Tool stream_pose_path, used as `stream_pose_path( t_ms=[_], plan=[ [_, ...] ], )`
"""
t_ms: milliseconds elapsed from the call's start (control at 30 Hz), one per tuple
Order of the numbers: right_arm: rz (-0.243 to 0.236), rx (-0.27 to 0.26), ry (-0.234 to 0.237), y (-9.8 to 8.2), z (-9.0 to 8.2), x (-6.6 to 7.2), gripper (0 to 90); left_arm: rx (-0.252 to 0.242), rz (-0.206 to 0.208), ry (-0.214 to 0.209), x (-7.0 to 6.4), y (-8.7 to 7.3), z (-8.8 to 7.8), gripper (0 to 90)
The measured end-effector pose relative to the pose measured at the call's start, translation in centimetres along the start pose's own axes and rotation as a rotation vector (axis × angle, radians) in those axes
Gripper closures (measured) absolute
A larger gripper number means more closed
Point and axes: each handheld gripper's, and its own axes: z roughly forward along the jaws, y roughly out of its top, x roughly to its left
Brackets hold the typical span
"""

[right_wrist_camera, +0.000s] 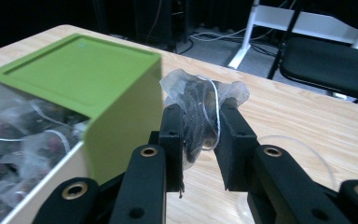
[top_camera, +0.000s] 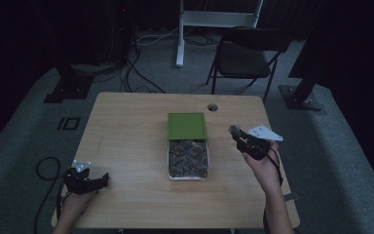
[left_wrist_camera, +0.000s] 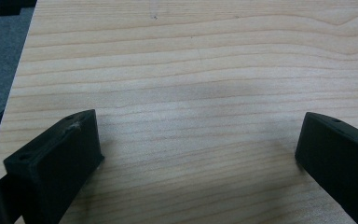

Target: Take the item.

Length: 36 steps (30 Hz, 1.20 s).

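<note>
The right gripper (right_wrist_camera: pixel 199 135) is pinching 1 clear tea bag (right_wrist_camera: pixel 200 105) of dark leaves between its 2 fingers (right_wrist_camera: pixel 173 135), holding it above the counter (top_camera: pixel 126 136) just to the right of the tin (top_camera: pixel 188 174). That tin is sitting mid-counter packed with more bags, its green lid (top_camera: pixel 187 126) slid back over the far end. The left gripper (top_camera: pixel 90 181) is resting at the counter's near left corner, its fingers (left_wrist_camera: pixel 58 158) spread wide over bare wood with nothing between them.
</note>
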Motion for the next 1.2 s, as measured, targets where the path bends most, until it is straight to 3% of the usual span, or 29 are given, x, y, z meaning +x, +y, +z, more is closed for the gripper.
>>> stream_pose_path(
  t_ms=[533, 1200],
  plan=[
    [0.063, 0.027, -0.083, -0.7, 1.1, -3.7, 74.0, 0.000, 0.000, 0.000, 0.0, 0.0, 0.0, 0.5],
    [0.083, 0.073, -0.112, -1.1, 2.3, -5.3, 74.0, 0.000, 0.000, 0.000, 0.0, 0.0, 0.0, 0.5]
  ],
)
